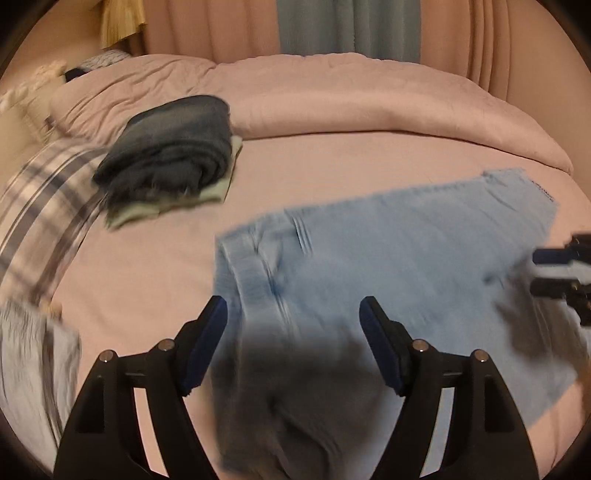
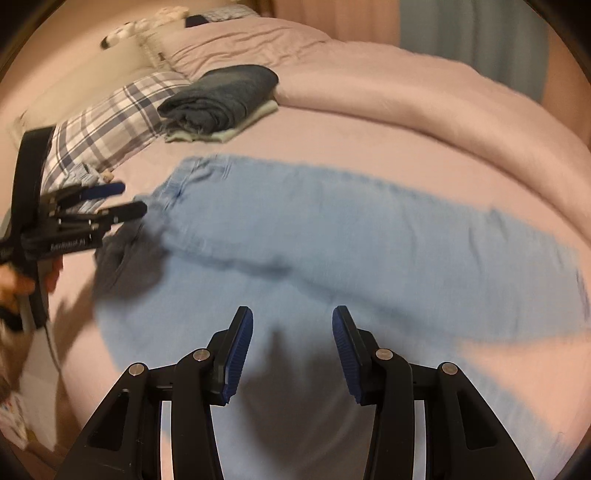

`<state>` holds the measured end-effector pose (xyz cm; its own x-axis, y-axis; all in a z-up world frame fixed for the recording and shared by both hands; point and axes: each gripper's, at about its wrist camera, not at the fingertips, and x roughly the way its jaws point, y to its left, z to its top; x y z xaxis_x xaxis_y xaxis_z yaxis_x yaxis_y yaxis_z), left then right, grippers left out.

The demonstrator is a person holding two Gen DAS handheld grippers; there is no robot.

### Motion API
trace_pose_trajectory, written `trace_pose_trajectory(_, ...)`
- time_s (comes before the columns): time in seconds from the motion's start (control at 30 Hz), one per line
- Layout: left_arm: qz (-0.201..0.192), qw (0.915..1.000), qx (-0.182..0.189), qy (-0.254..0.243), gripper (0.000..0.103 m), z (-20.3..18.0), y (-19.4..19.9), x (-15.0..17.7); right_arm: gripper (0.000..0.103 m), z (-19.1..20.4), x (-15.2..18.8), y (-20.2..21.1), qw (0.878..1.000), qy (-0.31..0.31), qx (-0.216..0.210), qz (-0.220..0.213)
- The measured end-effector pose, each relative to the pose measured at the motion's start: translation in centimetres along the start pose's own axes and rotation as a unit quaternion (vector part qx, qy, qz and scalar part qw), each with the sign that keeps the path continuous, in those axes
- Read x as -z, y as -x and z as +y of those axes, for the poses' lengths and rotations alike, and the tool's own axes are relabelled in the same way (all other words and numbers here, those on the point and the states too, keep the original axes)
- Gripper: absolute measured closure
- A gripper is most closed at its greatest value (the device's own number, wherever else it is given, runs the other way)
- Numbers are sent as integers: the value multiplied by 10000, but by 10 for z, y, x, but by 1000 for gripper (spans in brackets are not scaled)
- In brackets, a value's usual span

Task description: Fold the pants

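Observation:
Light blue jeans (image 1: 388,251) lie spread flat on the pink bed, also in the right wrist view (image 2: 332,229). My left gripper (image 1: 293,306) is open and empty, hovering above the waistband end; it also shows at the left of the right wrist view (image 2: 125,201), jaws apart next to the waistband. My right gripper (image 2: 292,317) is open and empty above the middle of the jeans; its fingers show at the right edge of the left wrist view (image 1: 554,271). Both views are motion-blurred.
A stack of folded dark blue and pale green garments (image 1: 170,155) lies further back on the bed (image 1: 147,266), next to a plaid pillow (image 1: 44,206). A bunched pink duvet (image 1: 369,99) runs along the far side. Curtains (image 1: 351,29) hang behind.

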<state>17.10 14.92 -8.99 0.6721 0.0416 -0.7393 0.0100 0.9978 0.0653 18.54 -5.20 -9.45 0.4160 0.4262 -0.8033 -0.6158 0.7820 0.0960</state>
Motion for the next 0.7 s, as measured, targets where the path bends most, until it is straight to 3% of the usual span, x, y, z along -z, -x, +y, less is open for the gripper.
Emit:
trace_pose_trajectory(0.13, 328, 9964, 784, -10, 24, 23, -41, -42, 53, -19, -47, -26, 9993, 377, 61, 46)
trace_pose_trajectory(0.17, 487, 9946, 915, -36, 23, 29, -54, -49, 47, -23, -57, -33, 9987, 478, 138, 78)
trace_pose_trajectory(0.2, 598, 9938, 938, -57, 23, 32, -64, -54, 41, -26, -69, -42, 9980, 575, 200, 158)
trace_pose_trajectory(0.27, 821, 9935, 779, -135, 23, 39, -87, -62, 40, -32, -85, -60, 9964, 715, 317, 317)
trace_pose_trajectory(0.37, 1230, 9885, 871, -83, 23, 52, -120, -69, 40, -41, -102, -87, 9936, 912, 214, 631)
trace_pose_trajectory(0.43, 1290, 9875, 885, -166, 23, 55, -129, -72, 40, -43, -111, -103, 9908, 1096, 141, 778)
trace_pose_trajectory(0.57, 1610, 9752, 1325, -745, 23, 46, -141, -73, 39, -51, -129, -130, 9844, 1434, -10, 1020)
trace_pose_trajectory(0.63, 1806, 9719, 1127, -1002, 22, 43, -151, -73, 37, -58, -133, -142, 9815, 1458, -45, 1240)
trace_pose_trajectory(0.7, 1906, 9698, 1180, -960, 21, 44, -157, -75, 36, -71, -134, -157, 9802, 1280, -102, 1508)
